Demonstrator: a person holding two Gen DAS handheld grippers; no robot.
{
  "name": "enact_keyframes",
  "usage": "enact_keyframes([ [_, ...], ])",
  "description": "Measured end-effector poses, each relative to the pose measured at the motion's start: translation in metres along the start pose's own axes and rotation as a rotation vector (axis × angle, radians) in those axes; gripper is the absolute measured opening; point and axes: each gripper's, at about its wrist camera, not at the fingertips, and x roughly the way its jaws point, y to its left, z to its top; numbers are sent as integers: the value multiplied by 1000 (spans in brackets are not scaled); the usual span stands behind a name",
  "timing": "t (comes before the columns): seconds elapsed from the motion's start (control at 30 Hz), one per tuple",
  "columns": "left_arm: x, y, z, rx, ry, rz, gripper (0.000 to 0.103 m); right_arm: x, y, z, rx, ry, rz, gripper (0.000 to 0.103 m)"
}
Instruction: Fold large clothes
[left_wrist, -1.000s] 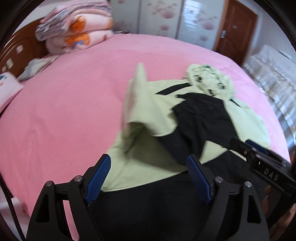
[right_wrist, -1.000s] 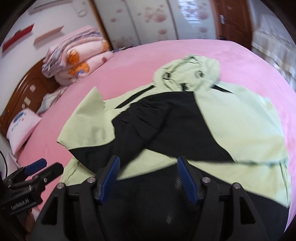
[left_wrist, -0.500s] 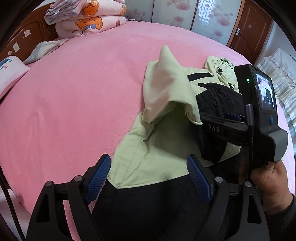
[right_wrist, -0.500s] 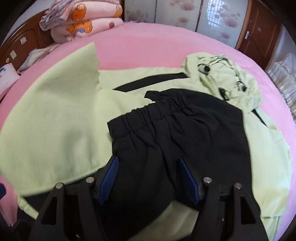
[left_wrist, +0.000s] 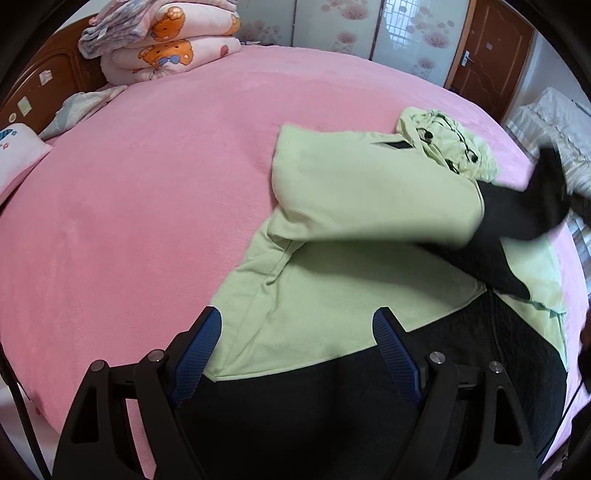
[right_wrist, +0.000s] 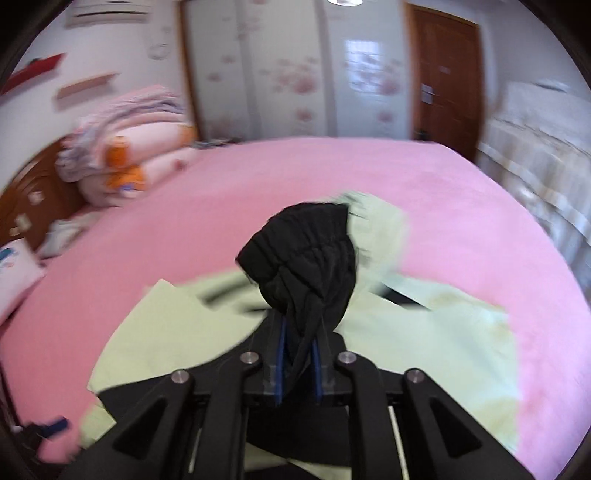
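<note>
A light green and black hooded jacket (left_wrist: 351, 206) lies spread on the pink bed (left_wrist: 147, 184), its hood (left_wrist: 447, 144) at the far end. My left gripper (left_wrist: 295, 317) hangs open just above the jacket's green and black lower part, holding nothing. In the right wrist view my right gripper (right_wrist: 300, 332) is closing its jaws, with the black sleeve cuff (right_wrist: 306, 251) bunched between the pads and lifted above the jacket (right_wrist: 443, 332). In the left wrist view that black sleeve (left_wrist: 524, 210) stretches up towards the right edge.
Folded quilts (left_wrist: 162, 44) are stacked by the wooden headboard (left_wrist: 37, 85), with a pillow (left_wrist: 18, 155) at the left edge. A brown door (left_wrist: 491, 51) and a second bed (left_wrist: 561, 122) stand at the right. Broad pink bed surface lies left of the jacket.
My right gripper has closed on the black sleeve cuff and drawn it up and to the right, leaving the left wrist view. The green sleeve now lies stretched across the jacket. My left gripper stays put.
</note>
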Motion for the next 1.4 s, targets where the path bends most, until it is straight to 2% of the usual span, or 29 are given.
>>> enact_keyframes([
  [0.03,1,-1,0,3,5,-1,83,6,-15,-12,16,56,-18,37],
  [0.07,3,-3,0,7,10,-1,83,15,-30,-28,36,137,-28,52],
  [0.13,5,-5,0,18,17,-4,83,26,-53,-60,67,248,-25,53],
  [0.2,8,-7,4,40,18,-4,83,27,-69,-83,90,308,-9,53],
  [0.3,19,-5,20,108,55,-25,83,18,-81,-91,131,309,44,54],
  [0.5,59,10,79,107,95,-59,83,24,-105,-61,216,255,128,57],
  [0.67,98,20,121,103,134,-51,83,28,-131,-47,321,283,250,57],
  [0.77,126,20,138,122,175,-59,83,16,-146,-45,342,263,240,59],
  [0.87,149,17,150,139,194,-52,83,17,-163,-43,367,254,186,66],
  [0.9,156,16,155,143,200,-54,83,22,-167,-42,371,267,173,66],
  [1.0,170,15,168,138,203,-69,83,52,-167,-42,360,321,209,66],
  [1.1,179,13,175,130,199,-84,83,85,-160,-43,317,369,192,66],
  [1.17,184,11,178,130,194,-111,68,104,-155,-48,290,401,182,66],
  [1.23,185,9,181,140,191,-152,10,112,-144,-49,238,385,154,62],
  [1.27,184,9,183,136,182,-143,7,113,-137,-48,190,375,128,42],
  [1.3,182,8,185,139,165,-124,4,114,-129,-46,143,374,114,30],
  [1.37,175,8,187,152,112,-96,3,114,-120,-44,102,366,109,30],
  [1.4,169,10,189,144,84,-94,3,109,-113,-39,66,332,83,29],
])
